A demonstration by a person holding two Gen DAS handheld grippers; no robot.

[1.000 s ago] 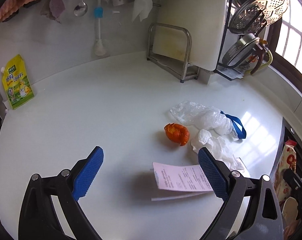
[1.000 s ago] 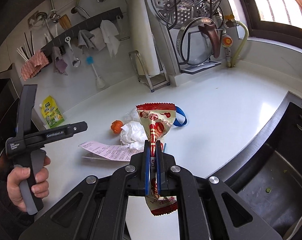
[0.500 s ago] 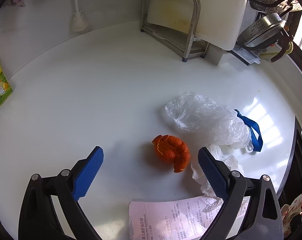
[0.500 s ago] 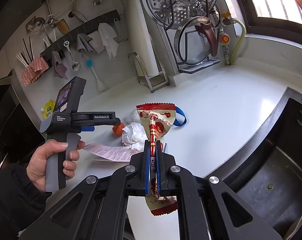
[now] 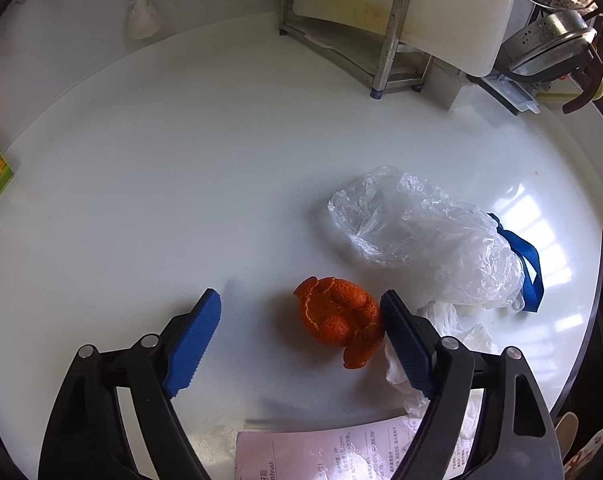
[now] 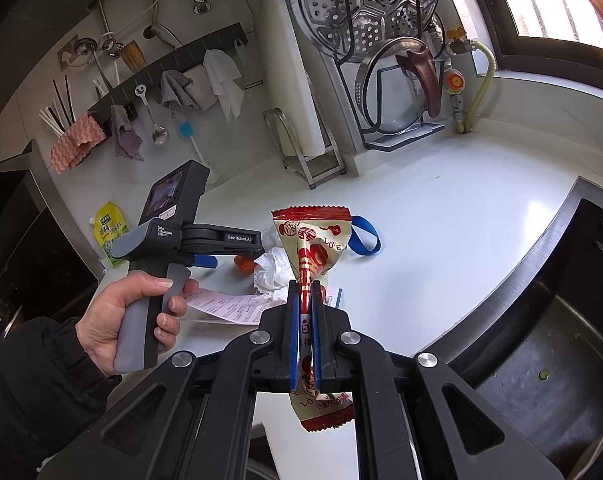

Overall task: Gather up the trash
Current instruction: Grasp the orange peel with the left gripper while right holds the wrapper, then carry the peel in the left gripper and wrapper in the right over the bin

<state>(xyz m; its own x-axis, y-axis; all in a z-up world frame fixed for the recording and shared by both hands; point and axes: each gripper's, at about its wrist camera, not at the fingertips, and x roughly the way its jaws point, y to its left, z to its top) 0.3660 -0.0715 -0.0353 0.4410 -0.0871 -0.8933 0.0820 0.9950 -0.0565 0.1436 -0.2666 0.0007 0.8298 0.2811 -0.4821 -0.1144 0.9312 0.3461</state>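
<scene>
Left gripper [image 5: 301, 332]: fingers spread and just been closing, orange peel [image 5: 339, 322] between them, against the right-hand pad; the other pad is clear.
Right gripper [image 6: 304, 336]: fingers pressed together, pinching a red snack wrapper [image 6: 311, 246].
Peel's place: on the white bench [image 5: 181, 160], near its sink-side edge, beside crumpled tissue [image 5: 441, 320], clear plastic bag [image 5: 421, 236] and receipt [image 5: 321, 452].
Handling: likely light, curled, brittle; grip gently across its domed middle.
</scene>
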